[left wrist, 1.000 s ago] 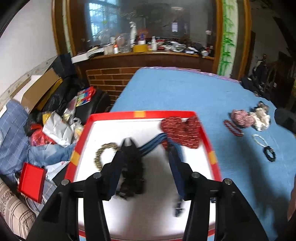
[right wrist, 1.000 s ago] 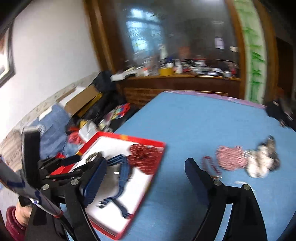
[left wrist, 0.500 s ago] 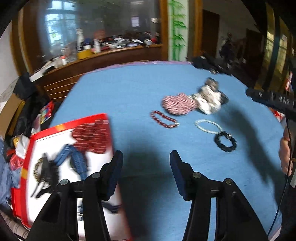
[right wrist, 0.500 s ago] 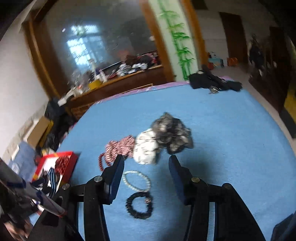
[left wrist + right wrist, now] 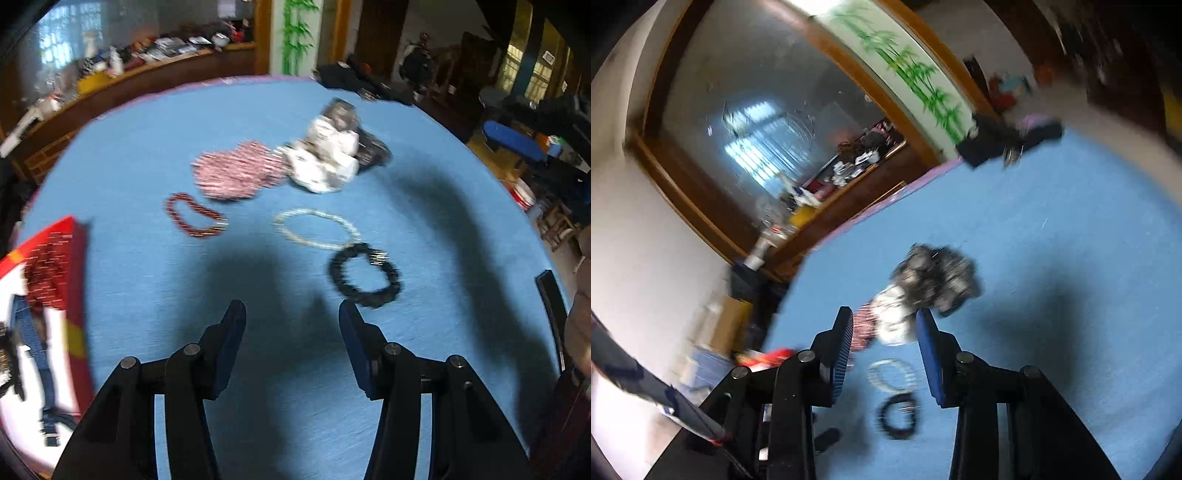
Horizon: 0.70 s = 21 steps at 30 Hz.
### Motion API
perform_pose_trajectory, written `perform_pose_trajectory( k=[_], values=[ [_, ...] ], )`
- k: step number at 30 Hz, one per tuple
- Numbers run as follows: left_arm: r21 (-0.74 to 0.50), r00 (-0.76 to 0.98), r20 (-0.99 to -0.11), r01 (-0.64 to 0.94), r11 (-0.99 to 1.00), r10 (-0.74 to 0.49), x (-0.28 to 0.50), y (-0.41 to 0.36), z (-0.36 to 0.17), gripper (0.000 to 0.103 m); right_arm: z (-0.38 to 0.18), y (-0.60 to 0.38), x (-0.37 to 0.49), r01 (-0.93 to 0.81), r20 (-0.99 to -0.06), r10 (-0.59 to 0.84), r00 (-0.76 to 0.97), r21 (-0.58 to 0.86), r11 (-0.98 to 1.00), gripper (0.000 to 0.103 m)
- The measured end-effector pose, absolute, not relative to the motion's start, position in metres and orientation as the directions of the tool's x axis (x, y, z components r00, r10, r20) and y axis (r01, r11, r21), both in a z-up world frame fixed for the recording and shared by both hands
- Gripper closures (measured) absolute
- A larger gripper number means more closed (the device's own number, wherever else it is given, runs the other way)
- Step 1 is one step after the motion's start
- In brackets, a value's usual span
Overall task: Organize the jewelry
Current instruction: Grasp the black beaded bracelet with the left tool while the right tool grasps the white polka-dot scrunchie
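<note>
- Your left gripper (image 5: 291, 314) hangs above the blue tablecloth (image 5: 147, 147) with the jaws half open and closing a little; nothing is between them.
- Just ahead of its right finger lies the black bracelet (image 5: 364, 273), and beyond it, almost touching, the white bead bracelet (image 5: 316, 228).
- The dark red bracelet (image 5: 194, 214) lies to the left of these, near the pink-red pile of beads (image 5: 236, 171), which touches the white and grey pile (image 5: 328, 151).
- The red tray (image 5: 75, 332) is at the left edge of the left view; a red beaded piece (image 5: 46, 273) and a blue item (image 5: 27, 325) lie inside, blurred.
- Your right gripper (image 5: 884, 332) has the jaws rather narrow and closing, and they are empty.
- In the right view, the white bead bracelet (image 5: 892, 374) and the black bracelet (image 5: 899, 415) lie on the cloth below the gap between the fingers, with the piles further ahead.
</note>
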<state>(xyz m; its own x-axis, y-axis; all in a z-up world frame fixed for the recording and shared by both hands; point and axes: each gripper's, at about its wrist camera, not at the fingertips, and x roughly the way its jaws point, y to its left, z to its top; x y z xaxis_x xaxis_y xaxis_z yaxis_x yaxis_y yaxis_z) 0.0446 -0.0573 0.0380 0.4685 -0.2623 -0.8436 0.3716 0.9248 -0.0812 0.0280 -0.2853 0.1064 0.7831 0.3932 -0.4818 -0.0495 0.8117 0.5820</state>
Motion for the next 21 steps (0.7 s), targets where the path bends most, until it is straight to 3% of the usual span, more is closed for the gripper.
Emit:
perform_pose_trajectory(
  k=[3, 8, 11, 21],
  values=[
    [-0.126, 0.421, -0.856, 0.393, 0.911, -0.300, 0.052, -0.078, 0.029, 0.073, 0.104, -0.282, 0.031, -0.061, -0.495, 0.404, 0.769, 0.573, 0.818, 0.060],
    [-0.115, 0.417, -0.862, 0.393, 0.913, -0.288, 0.061, -0.100, 0.017, 0.077, 0.099, -0.285, 0.032, -0.070, -0.499, 0.413, 0.761, 0.570, 0.818, 0.060],
    [-0.099, 0.438, -0.857, 0.379, 0.920, -0.273, 0.063, -0.103, 0.017, 0.097, 0.099, -0.288, 0.030, -0.075, -0.495, 0.418, 0.762, 0.574, 0.816, 0.060],
    [-0.047, 0.578, -0.771, 0.366, 0.930, -0.266, 0.040, -0.056, 0.043, 0.097, 0.084, -0.280, 0.040, -0.072, -0.540, 0.426, 0.726, 0.556, 0.828, 0.060]
  ],
)
